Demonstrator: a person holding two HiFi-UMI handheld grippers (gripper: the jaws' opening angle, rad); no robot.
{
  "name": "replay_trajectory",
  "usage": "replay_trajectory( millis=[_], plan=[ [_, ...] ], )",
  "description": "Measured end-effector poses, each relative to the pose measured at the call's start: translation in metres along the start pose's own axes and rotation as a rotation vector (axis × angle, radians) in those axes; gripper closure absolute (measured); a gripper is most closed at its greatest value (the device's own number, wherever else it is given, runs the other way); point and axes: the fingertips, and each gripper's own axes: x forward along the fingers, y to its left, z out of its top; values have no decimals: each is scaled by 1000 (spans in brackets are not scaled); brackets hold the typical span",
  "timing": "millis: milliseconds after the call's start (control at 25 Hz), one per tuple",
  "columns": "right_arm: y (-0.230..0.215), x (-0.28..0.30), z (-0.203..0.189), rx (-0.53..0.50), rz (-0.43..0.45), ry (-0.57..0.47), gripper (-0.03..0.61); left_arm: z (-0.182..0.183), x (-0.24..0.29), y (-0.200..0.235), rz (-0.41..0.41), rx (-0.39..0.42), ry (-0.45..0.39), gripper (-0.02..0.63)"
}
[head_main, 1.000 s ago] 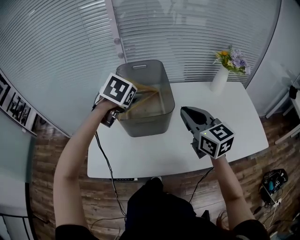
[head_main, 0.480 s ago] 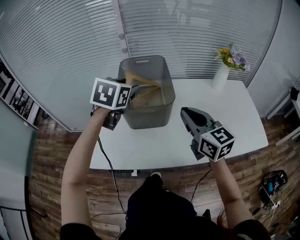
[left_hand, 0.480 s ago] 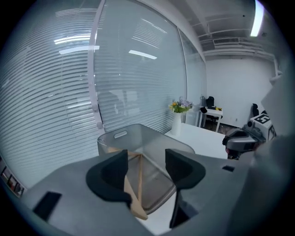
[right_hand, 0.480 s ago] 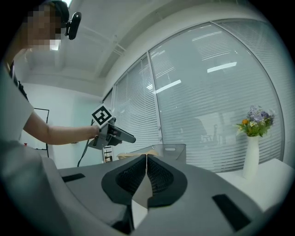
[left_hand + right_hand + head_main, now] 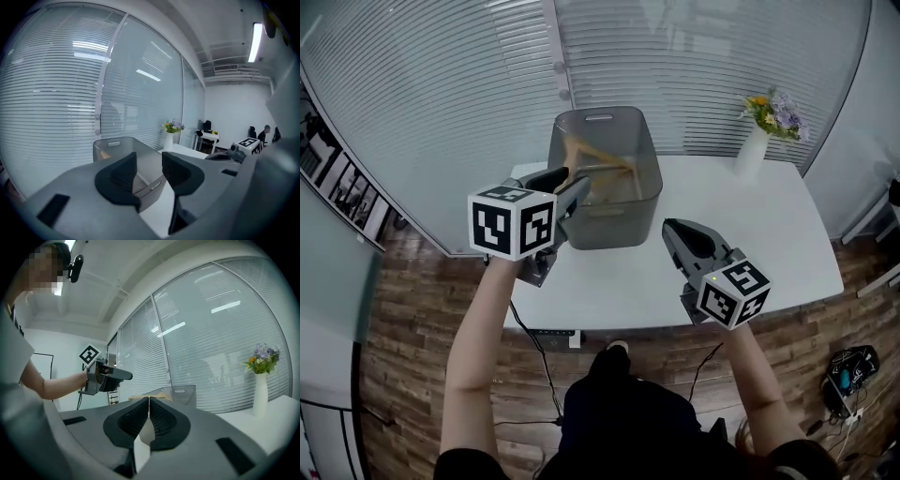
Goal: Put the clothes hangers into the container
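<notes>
White table (image 5: 787,234) carries a grey translucent plastic container (image 5: 609,220), with wooden clothes hangers (image 5: 598,157) seemingly resting inside. Left hand-held gripper (image 5: 577,183), empty and with its jaws closing, hovers beside it, its drop likely done; right hand-held gripper (image 5: 667,227) is shut and idle.

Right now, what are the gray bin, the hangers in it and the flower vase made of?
The bin looks like plastic: smoky gray, and you can see through its walls. The hangers look like wood: pale tan and smooth. The vase is plain smooth white, maybe ceramic; I cannot tell for sure.
</notes>
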Motion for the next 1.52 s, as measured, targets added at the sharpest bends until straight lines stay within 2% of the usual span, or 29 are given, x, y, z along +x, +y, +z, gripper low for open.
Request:
replay_trajectory(
  millis=[120,400,560,720,1080,1240,1360,1520],
  plan=[
    [4,-4,-4,6,-6,-7,548,-13,-12,-5,7,-33,-37,465],
    [18,-17,-20,-6,-42,-4,548,-44,-43,-15,38,-53,-107,526],
    [27,-26,-29,-26,-64,0,548,-73,-52,-22,56,-55,-114,560],
    [32,-37,-41,-11,-88,-2,548,-100,-56,-30,67,-56,-131,574],
    [37,-51,-67,-20,-134,24,548,-144,-72,-46,104,-74,-227,603],
    [42,-51,-80,-11,-137,31,548,-175,-78,-54,120,-72,-220,604],
    [43,-51,-90,-16,-149,49,549,-196,-80,-58,121,-118,-211,604],
    [38,-50,-97,-17,-152,61,549,-207,-82,-51,173,-162,-215,604]
  ],
)
